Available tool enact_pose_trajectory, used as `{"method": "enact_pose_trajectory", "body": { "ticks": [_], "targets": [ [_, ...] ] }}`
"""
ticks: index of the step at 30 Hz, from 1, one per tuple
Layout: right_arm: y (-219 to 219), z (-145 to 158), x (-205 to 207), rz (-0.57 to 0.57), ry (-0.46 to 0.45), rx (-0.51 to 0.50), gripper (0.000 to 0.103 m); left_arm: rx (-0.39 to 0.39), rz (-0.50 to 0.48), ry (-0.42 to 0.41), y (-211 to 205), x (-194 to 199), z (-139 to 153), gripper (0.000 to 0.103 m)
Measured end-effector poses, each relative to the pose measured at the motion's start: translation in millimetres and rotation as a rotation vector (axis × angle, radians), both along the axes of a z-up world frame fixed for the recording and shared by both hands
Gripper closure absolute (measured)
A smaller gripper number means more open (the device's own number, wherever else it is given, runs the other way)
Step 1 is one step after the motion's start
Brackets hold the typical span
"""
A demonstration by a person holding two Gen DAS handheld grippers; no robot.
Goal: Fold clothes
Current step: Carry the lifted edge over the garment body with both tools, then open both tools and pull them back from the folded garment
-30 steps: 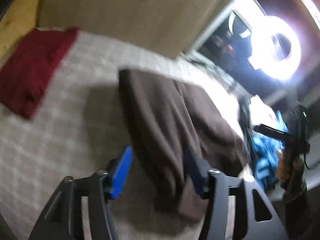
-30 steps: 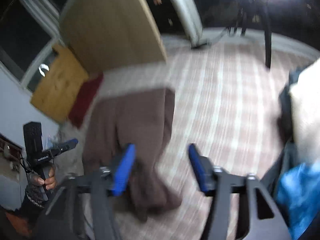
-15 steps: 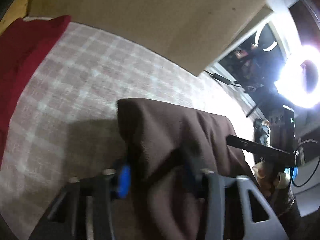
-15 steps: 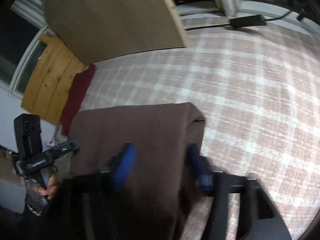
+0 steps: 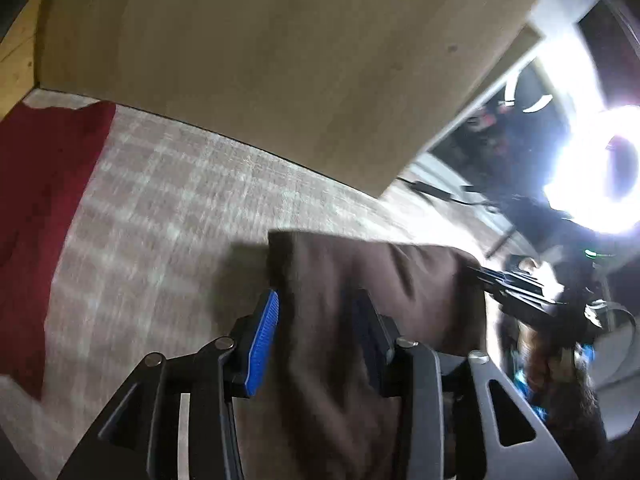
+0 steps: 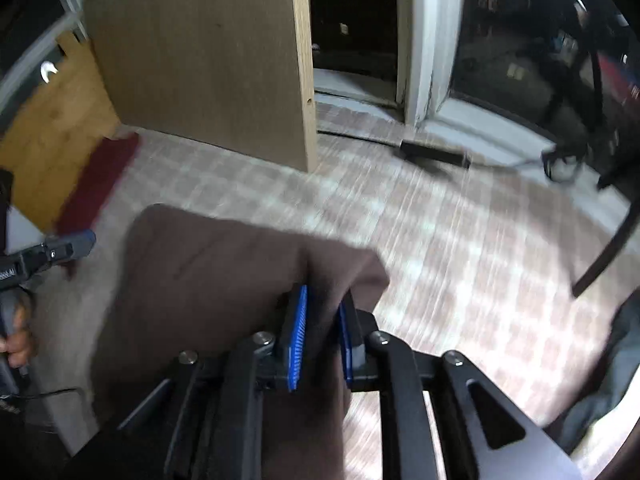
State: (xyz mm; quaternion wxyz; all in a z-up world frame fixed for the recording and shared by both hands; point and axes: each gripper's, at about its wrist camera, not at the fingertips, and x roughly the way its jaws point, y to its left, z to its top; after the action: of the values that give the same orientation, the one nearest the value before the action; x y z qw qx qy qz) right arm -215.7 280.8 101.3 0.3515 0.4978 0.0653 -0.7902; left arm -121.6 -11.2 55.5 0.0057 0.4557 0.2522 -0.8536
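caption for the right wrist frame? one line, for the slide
Right gripper clamps a corner of the brown garment raised over the plaid bedspread; left gripper at far left.

Plaid floor covering, seemingly red cloth

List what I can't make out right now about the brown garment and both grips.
- Left wrist view: the left gripper has its right finger behind the brown fabric garment; whether it pinches is unclear.
- Right wrist view: the right gripper clamps the cloth, but its lower part runs off the bottom edge.
- Both views: motion blur smears the checked plaid surface; the garment type is unreadable.
- Left wrist view: the ring light's glare washes out the right side.
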Motion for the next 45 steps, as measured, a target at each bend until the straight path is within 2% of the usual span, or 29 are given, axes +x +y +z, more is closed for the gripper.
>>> {"method": "enact_pose_trajectory", "body": {
  "ticks": [2,3,7,14,15,16,18,19,22,23,25,26,27,29,31,32,33,34,36,37,38,39,42,44,45],
  "targets": [
    [7,-7,1,-0.002,-0.041,0.02,0.067,-0.046,-0.035,0.009,3,31,7,0.047],
    [11,-11,3,-0.004,-0.062,0.028,0.066,-0.04,-0.054,0.001,5,47,6,0.046],
    [45,-22,41,-0.019,-0.148,-0.01,0.063,0.053,-0.1,-0.074,27,87,-20,0.045],
    [58,-45,71,-0.05,-0.217,-0.037,0.051,0.157,-0.108,-0.173,63,83,-63,0.039],
    [60,-48,75,-0.055,-0.227,-0.041,0.051,0.13,-0.121,-0.174,70,82,-65,0.04],
    [62,-51,79,-0.059,-0.237,-0.045,0.051,0.095,-0.136,-0.169,77,81,-65,0.035],
    [66,-57,87,-0.068,-0.256,-0.053,0.049,0.078,-0.172,-0.185,88,82,-66,0.034],
    [68,-61,92,-0.072,-0.266,-0.057,0.047,0.082,-0.184,-0.185,94,81,-66,0.035],
    [68,-64,99,-0.068,-0.276,-0.063,0.044,0.067,-0.218,-0.178,107,78,-66,0.056],
    [67,-64,100,-0.065,-0.276,-0.065,0.044,0.055,-0.227,-0.17,110,77,-66,0.067],
    [66,-65,101,-0.051,-0.284,-0.079,0.044,0.051,-0.247,-0.161,112,74,-62,0.078],
    [65,-65,100,-0.041,-0.293,-0.091,0.055,0.053,-0.258,-0.162,111,72,-59,0.082],
    [64,-64,99,-0.04,-0.32,-0.11,0.076,0.052,-0.272,-0.155,109,72,-52,0.083],
    [64,-57,98,-0.044,-0.362,-0.167,0.079,0.041,-0.296,-0.134,103,76,-33,0.084],
    [65,-44,104,-0.032,-0.366,-0.221,0.081,-0.012,-0.315,-0.111,93,79,-11,0.084],
    [65,-38,107,-0.025,-0.366,-0.241,0.082,-0.032,-0.322,-0.106,88,80,-5,0.083],
    [62,-41,109,-0.025,-0.349,-0.188,0.083,-0.041,-0.326,-0.111,84,81,-5,0.082],
    [60,-43,112,-0.026,-0.331,-0.136,0.083,-0.038,-0.327,-0.128,79,83,-10,0.077],
    [55,-48,118,-0.027,-0.296,-0.03,0.08,-0.03,-0.331,-0.211,77,87,-31,0.07],
    [53,-49,121,-0.03,-0.267,0.027,0.079,-0.034,-0.336,-0.255,78,92,-42,0.071],
    [52,-50,125,-0.034,-0.238,0.082,0.073,-0.035,-0.334,-0.268,77,98,-47,0.071],
    [52,-43,129,-0.038,-0.205,0.089,0.071,-0.03,-0.332,-0.256,75,105,-47,0.071],
    [44,-4,152,-0.005,-0.012,0.107,0.071,-0.031,-0.317,-0.184,66,121,-37,0.071],
    [25,15,167,0.07,0.022,0.068,0.069,-0.052,-0.323,-0.122,63,123,-31,0.071],
    [15,18,173,0.109,0.003,0.04,0.068,-0.068,-0.323,-0.103,62,122,-29,0.071]
  ]
}}
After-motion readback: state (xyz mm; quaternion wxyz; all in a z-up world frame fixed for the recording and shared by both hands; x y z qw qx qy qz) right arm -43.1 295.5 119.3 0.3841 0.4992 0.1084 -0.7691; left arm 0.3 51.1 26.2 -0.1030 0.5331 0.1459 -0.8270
